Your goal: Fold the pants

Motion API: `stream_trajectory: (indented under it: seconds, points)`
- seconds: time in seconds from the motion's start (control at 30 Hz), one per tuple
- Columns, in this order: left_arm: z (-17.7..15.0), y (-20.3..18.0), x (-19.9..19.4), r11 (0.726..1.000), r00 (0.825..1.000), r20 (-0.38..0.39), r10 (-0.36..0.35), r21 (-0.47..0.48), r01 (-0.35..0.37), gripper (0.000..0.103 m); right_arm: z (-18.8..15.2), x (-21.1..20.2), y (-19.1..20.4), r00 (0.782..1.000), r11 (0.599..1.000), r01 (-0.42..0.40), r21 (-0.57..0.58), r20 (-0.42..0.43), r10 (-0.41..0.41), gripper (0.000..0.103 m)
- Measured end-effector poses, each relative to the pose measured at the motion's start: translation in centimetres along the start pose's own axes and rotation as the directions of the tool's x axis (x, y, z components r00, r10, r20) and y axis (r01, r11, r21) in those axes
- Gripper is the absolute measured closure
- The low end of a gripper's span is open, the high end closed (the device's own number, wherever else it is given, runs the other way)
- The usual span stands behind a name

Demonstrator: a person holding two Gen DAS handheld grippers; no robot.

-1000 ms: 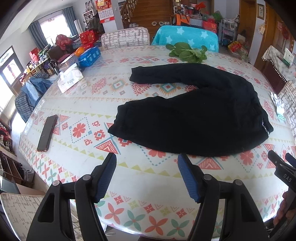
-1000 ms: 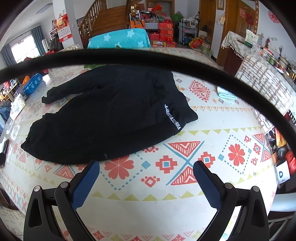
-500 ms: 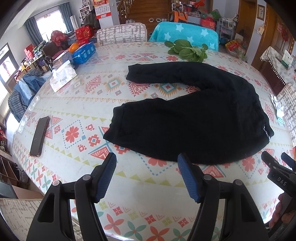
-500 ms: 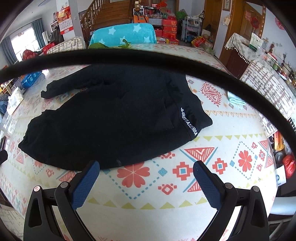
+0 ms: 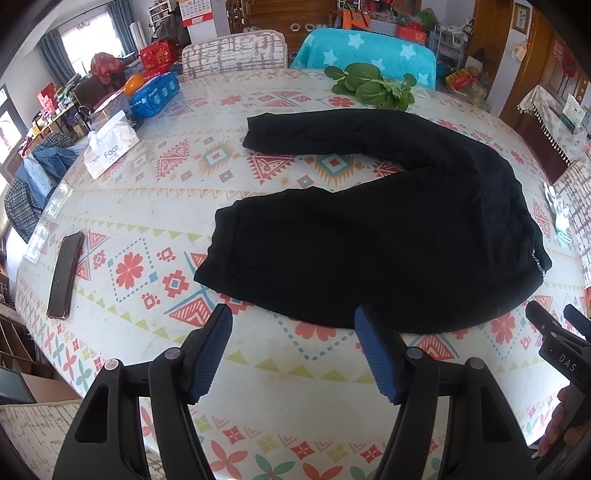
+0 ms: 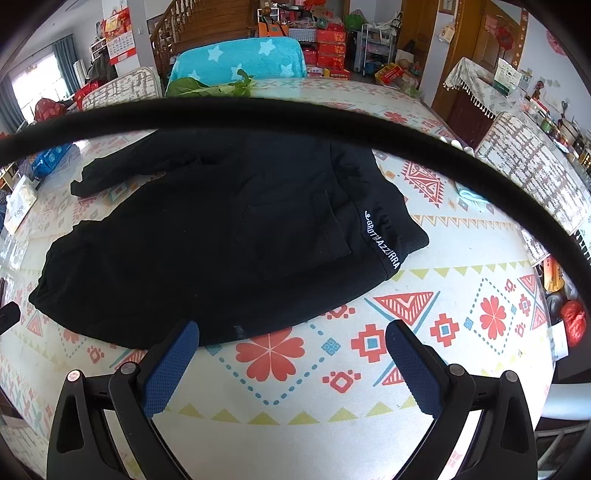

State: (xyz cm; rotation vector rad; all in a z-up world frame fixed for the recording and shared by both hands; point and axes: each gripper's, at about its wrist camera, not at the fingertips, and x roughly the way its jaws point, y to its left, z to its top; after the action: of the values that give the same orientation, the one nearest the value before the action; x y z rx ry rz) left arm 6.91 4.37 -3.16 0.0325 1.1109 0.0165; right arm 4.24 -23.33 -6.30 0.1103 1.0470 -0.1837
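Black pants (image 5: 369,236) lie between greens (image 5: 373,86) and phone (image 5: 66,269).

thick black curved cable (image 6: 295,107) hides far edge of black fleece pants (image 6: 221,229); waistband white lettering (image 5: 537,260) too small to read in left view.

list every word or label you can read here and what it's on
"Face" on the tissue pack
"DAS" on the right gripper body
White waistband lettering on the pants, ending "AZZURRA"; the start is unclear
Blue pack: print too blurred
Wall calendar: too small
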Motion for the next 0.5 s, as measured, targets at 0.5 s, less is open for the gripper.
stream_trajectory:
  seconds: [0.5]
  points:
    - [0.02, -1.05, 0.70, 1.000, 1.000, -0.024, -0.001, 0.017, 0.001, 0.035, -0.19, 0.72, -0.85, 1.000, 1.000, -0.008, 0.026, -0.023, 0.008, 0.000]
